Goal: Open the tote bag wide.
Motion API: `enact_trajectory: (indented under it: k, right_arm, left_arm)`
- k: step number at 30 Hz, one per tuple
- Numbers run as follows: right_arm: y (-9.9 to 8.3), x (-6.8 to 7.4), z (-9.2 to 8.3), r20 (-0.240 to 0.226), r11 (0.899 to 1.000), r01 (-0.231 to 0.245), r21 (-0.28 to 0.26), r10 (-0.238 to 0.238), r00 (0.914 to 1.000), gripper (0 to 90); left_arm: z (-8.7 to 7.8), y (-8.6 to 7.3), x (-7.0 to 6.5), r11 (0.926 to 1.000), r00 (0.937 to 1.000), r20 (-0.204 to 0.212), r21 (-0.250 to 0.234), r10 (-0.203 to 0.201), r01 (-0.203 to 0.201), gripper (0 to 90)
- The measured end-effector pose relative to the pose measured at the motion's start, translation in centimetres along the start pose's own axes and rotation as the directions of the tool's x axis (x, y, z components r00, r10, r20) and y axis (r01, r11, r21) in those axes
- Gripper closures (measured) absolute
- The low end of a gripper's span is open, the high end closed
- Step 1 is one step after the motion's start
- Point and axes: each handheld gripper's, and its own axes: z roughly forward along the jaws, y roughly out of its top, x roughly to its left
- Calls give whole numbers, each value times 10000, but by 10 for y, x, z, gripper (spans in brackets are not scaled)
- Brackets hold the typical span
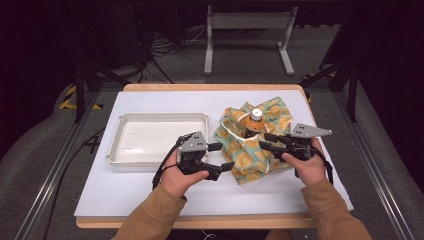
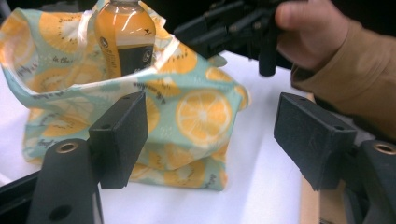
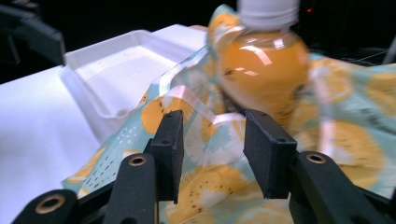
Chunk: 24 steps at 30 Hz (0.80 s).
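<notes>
From the high view, a white sheet covers the wooden surface, whose pale timber edge shows at the front and back. Beyond it lies grey floor with tangled dark cables and a light grey metal stand — the rest of the room is dark. A shallow white plastic tray lies on the left half. To its right stands a mint-green cloth bag printed with orange slices, an orange drink bottle with a white cap upright inside it. The left claw sits between tray and bag, jaws spread, the lower one at the bag's near left edge. The right claw lies over the bag's right side, pointing at the bottle.

In the left gripper view the left claw stands wide, nothing pressed between its pads; the bag lies ahead on the white sheet, the bottle rising from its mouth. A tan-sleeved hand holds the other gripper above.

In the right gripper view the right claw is partly open — bag fabric lies beneath the gap, but the pads are not pressing on it. The bottle stands just ahead, the tray at left.
</notes>
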Motion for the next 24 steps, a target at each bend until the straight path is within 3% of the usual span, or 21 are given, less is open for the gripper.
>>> enact_trajectory:
  k: [7, 12, 24]
  right_arm:
    - [-7, 15, 15, -547, 9993, 193, 323, -175, 9983, 528]
    - [-14, 20, 23, -931, 9965, 248, 795, -173, 9955, 599]
    - [-29, 31, 41, -1145, 9830, 685, 1706, -493, 9922, 650]
  left_arm:
    - [6, -6, 4, 9998, 9998, 122, 122, -130, 128, 278]
    - [16, -12, 5, 9990, 9992, 252, 344, -308, 299, 285]
    - [32, -21, 7, 9980, 9983, 478, 551, -347, 321, 333]
